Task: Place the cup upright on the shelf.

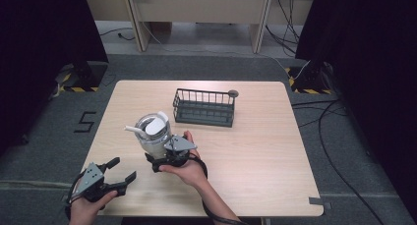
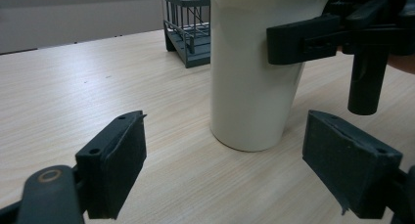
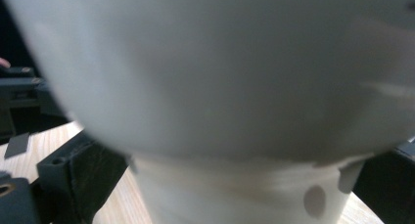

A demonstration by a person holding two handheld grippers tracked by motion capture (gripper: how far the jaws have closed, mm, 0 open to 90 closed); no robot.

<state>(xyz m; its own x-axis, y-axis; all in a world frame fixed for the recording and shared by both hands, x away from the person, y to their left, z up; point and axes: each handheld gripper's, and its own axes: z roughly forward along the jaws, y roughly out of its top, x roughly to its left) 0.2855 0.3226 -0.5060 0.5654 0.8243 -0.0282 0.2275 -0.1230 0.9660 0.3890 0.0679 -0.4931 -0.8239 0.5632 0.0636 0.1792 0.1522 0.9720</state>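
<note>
The right gripper (image 1: 158,162) is clamping the white jug (image 1: 153,132) near the table's (image 1: 255,156) front edge, steadying it, while the left gripper (image 1: 124,172) is waiting wide open, holding nothing.

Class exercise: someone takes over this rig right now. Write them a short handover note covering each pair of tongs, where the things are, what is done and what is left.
Right tongs: closed around the white cup, which stands upright on the table.
Left tongs: open, empty, low over the table just short of the cup's base.
Dark wire basket: farther back on the table, apart from the cup.
Done: cup gripped.
Left: probably a lift or a hand-over to the left tongs; the cup has not left the table.
</note>
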